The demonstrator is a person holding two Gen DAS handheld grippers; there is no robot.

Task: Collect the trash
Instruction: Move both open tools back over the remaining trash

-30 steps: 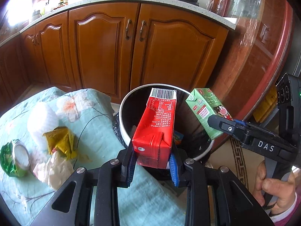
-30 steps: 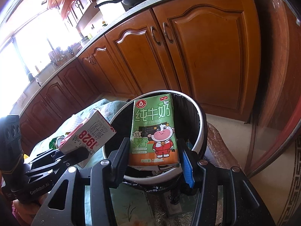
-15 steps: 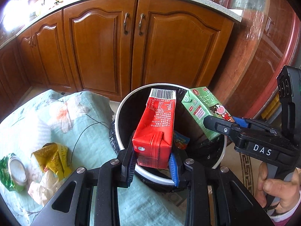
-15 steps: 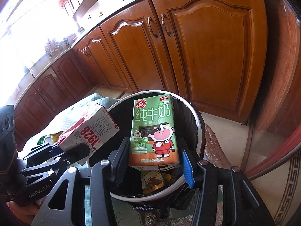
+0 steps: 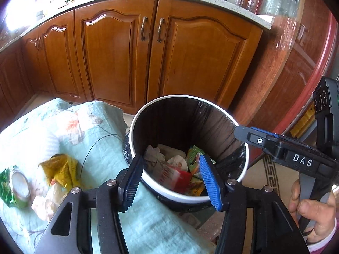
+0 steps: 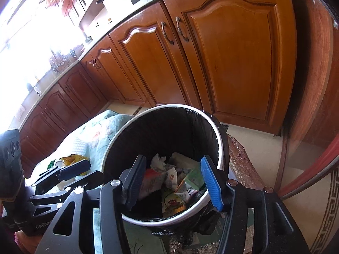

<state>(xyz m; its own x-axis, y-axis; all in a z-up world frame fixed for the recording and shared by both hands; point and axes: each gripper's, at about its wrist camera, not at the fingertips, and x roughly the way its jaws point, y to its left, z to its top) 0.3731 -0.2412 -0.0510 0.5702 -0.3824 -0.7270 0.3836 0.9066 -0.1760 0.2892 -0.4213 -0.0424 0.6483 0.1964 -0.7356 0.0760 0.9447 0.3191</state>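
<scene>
A: Left gripper [image 5: 172, 176]?
B: Poised over bin [image 5: 135, 139], jaws opening, nothing between them. Red carton [image 5: 177, 176] blurred, down among trash inside.

A: Right gripper [image 6: 172, 180]?
B: Likewise over bin, jaws opening, empty. Green carton [image 6: 193, 178] lying inside, near right.

A: Remaining trash?
B: Yellow wrapper [image 5: 60, 169] on cloth [image 5: 101, 148], left of bin.

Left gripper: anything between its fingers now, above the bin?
Nothing held: the left gripper is opening, empty, over the trash bin, the red carton inside it. Left wrist view.
</scene>
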